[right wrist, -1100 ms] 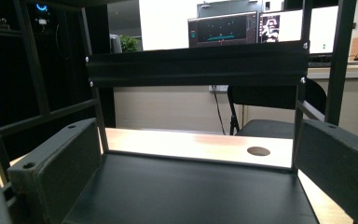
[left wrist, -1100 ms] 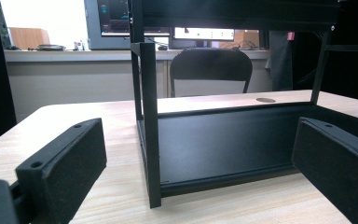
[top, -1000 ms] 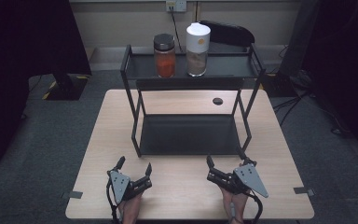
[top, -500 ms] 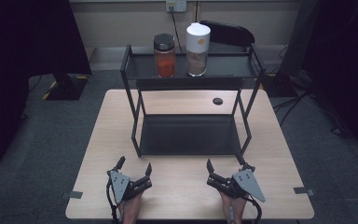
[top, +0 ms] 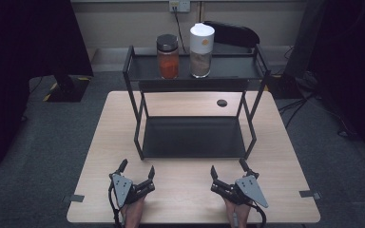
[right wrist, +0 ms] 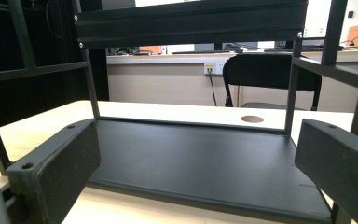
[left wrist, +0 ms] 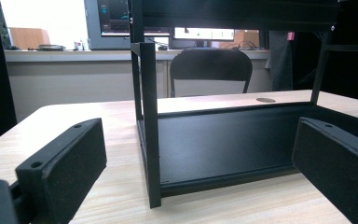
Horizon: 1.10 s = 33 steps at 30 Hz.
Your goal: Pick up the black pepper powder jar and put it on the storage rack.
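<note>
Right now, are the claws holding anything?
No. The left gripper and the right gripper both rest open on the table, nothing between their jaws. The two jars stand untouched on the rack's top shelf.

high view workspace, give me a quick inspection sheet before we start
surface: light wooden table, bare apart from the rack; round grommet hole near the far edge
job's things: black two-tier metal rack with an empty lower shelf; orange-filled jar with dark lid and white-lidded jar upright, side by side on the top shelf
clutter: nothing seen
grippers: left hand-held gripper and right hand-held gripper at the near edge, jaws open, holding nothing
cables: one trails from each gripper; a cord runs from the wall outlet
surroundings: black chair behind the rack, grey floor, tape marks
</note>
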{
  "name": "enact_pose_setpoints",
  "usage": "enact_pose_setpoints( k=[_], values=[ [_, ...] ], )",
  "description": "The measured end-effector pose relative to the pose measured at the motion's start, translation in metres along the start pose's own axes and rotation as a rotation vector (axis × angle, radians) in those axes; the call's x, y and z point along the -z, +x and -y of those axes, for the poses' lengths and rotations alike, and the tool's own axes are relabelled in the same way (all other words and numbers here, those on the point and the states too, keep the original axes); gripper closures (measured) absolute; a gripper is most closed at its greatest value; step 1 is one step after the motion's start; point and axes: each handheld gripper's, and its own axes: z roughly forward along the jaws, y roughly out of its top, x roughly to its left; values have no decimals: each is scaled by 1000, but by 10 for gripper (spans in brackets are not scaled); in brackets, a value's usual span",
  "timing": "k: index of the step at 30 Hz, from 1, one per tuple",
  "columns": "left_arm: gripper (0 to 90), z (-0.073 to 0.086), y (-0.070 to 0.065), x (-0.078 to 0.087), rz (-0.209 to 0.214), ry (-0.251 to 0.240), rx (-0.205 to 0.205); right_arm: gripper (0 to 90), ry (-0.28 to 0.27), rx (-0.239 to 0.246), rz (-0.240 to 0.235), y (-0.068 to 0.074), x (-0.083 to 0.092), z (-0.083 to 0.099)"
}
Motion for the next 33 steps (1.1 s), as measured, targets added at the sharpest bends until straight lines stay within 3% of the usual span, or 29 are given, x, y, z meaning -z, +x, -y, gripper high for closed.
enact_pose_setpoints(
  k=[19, 33],
  values=[
    [23, 0, 0, 0, 0, 0, 0, 0, 37, -10, 0, 1, 1, 13],
    [23, 0, 0, 0, 0, 0, 0, 0, 22, -13, 7, 2, 2, 17]
  ],
)
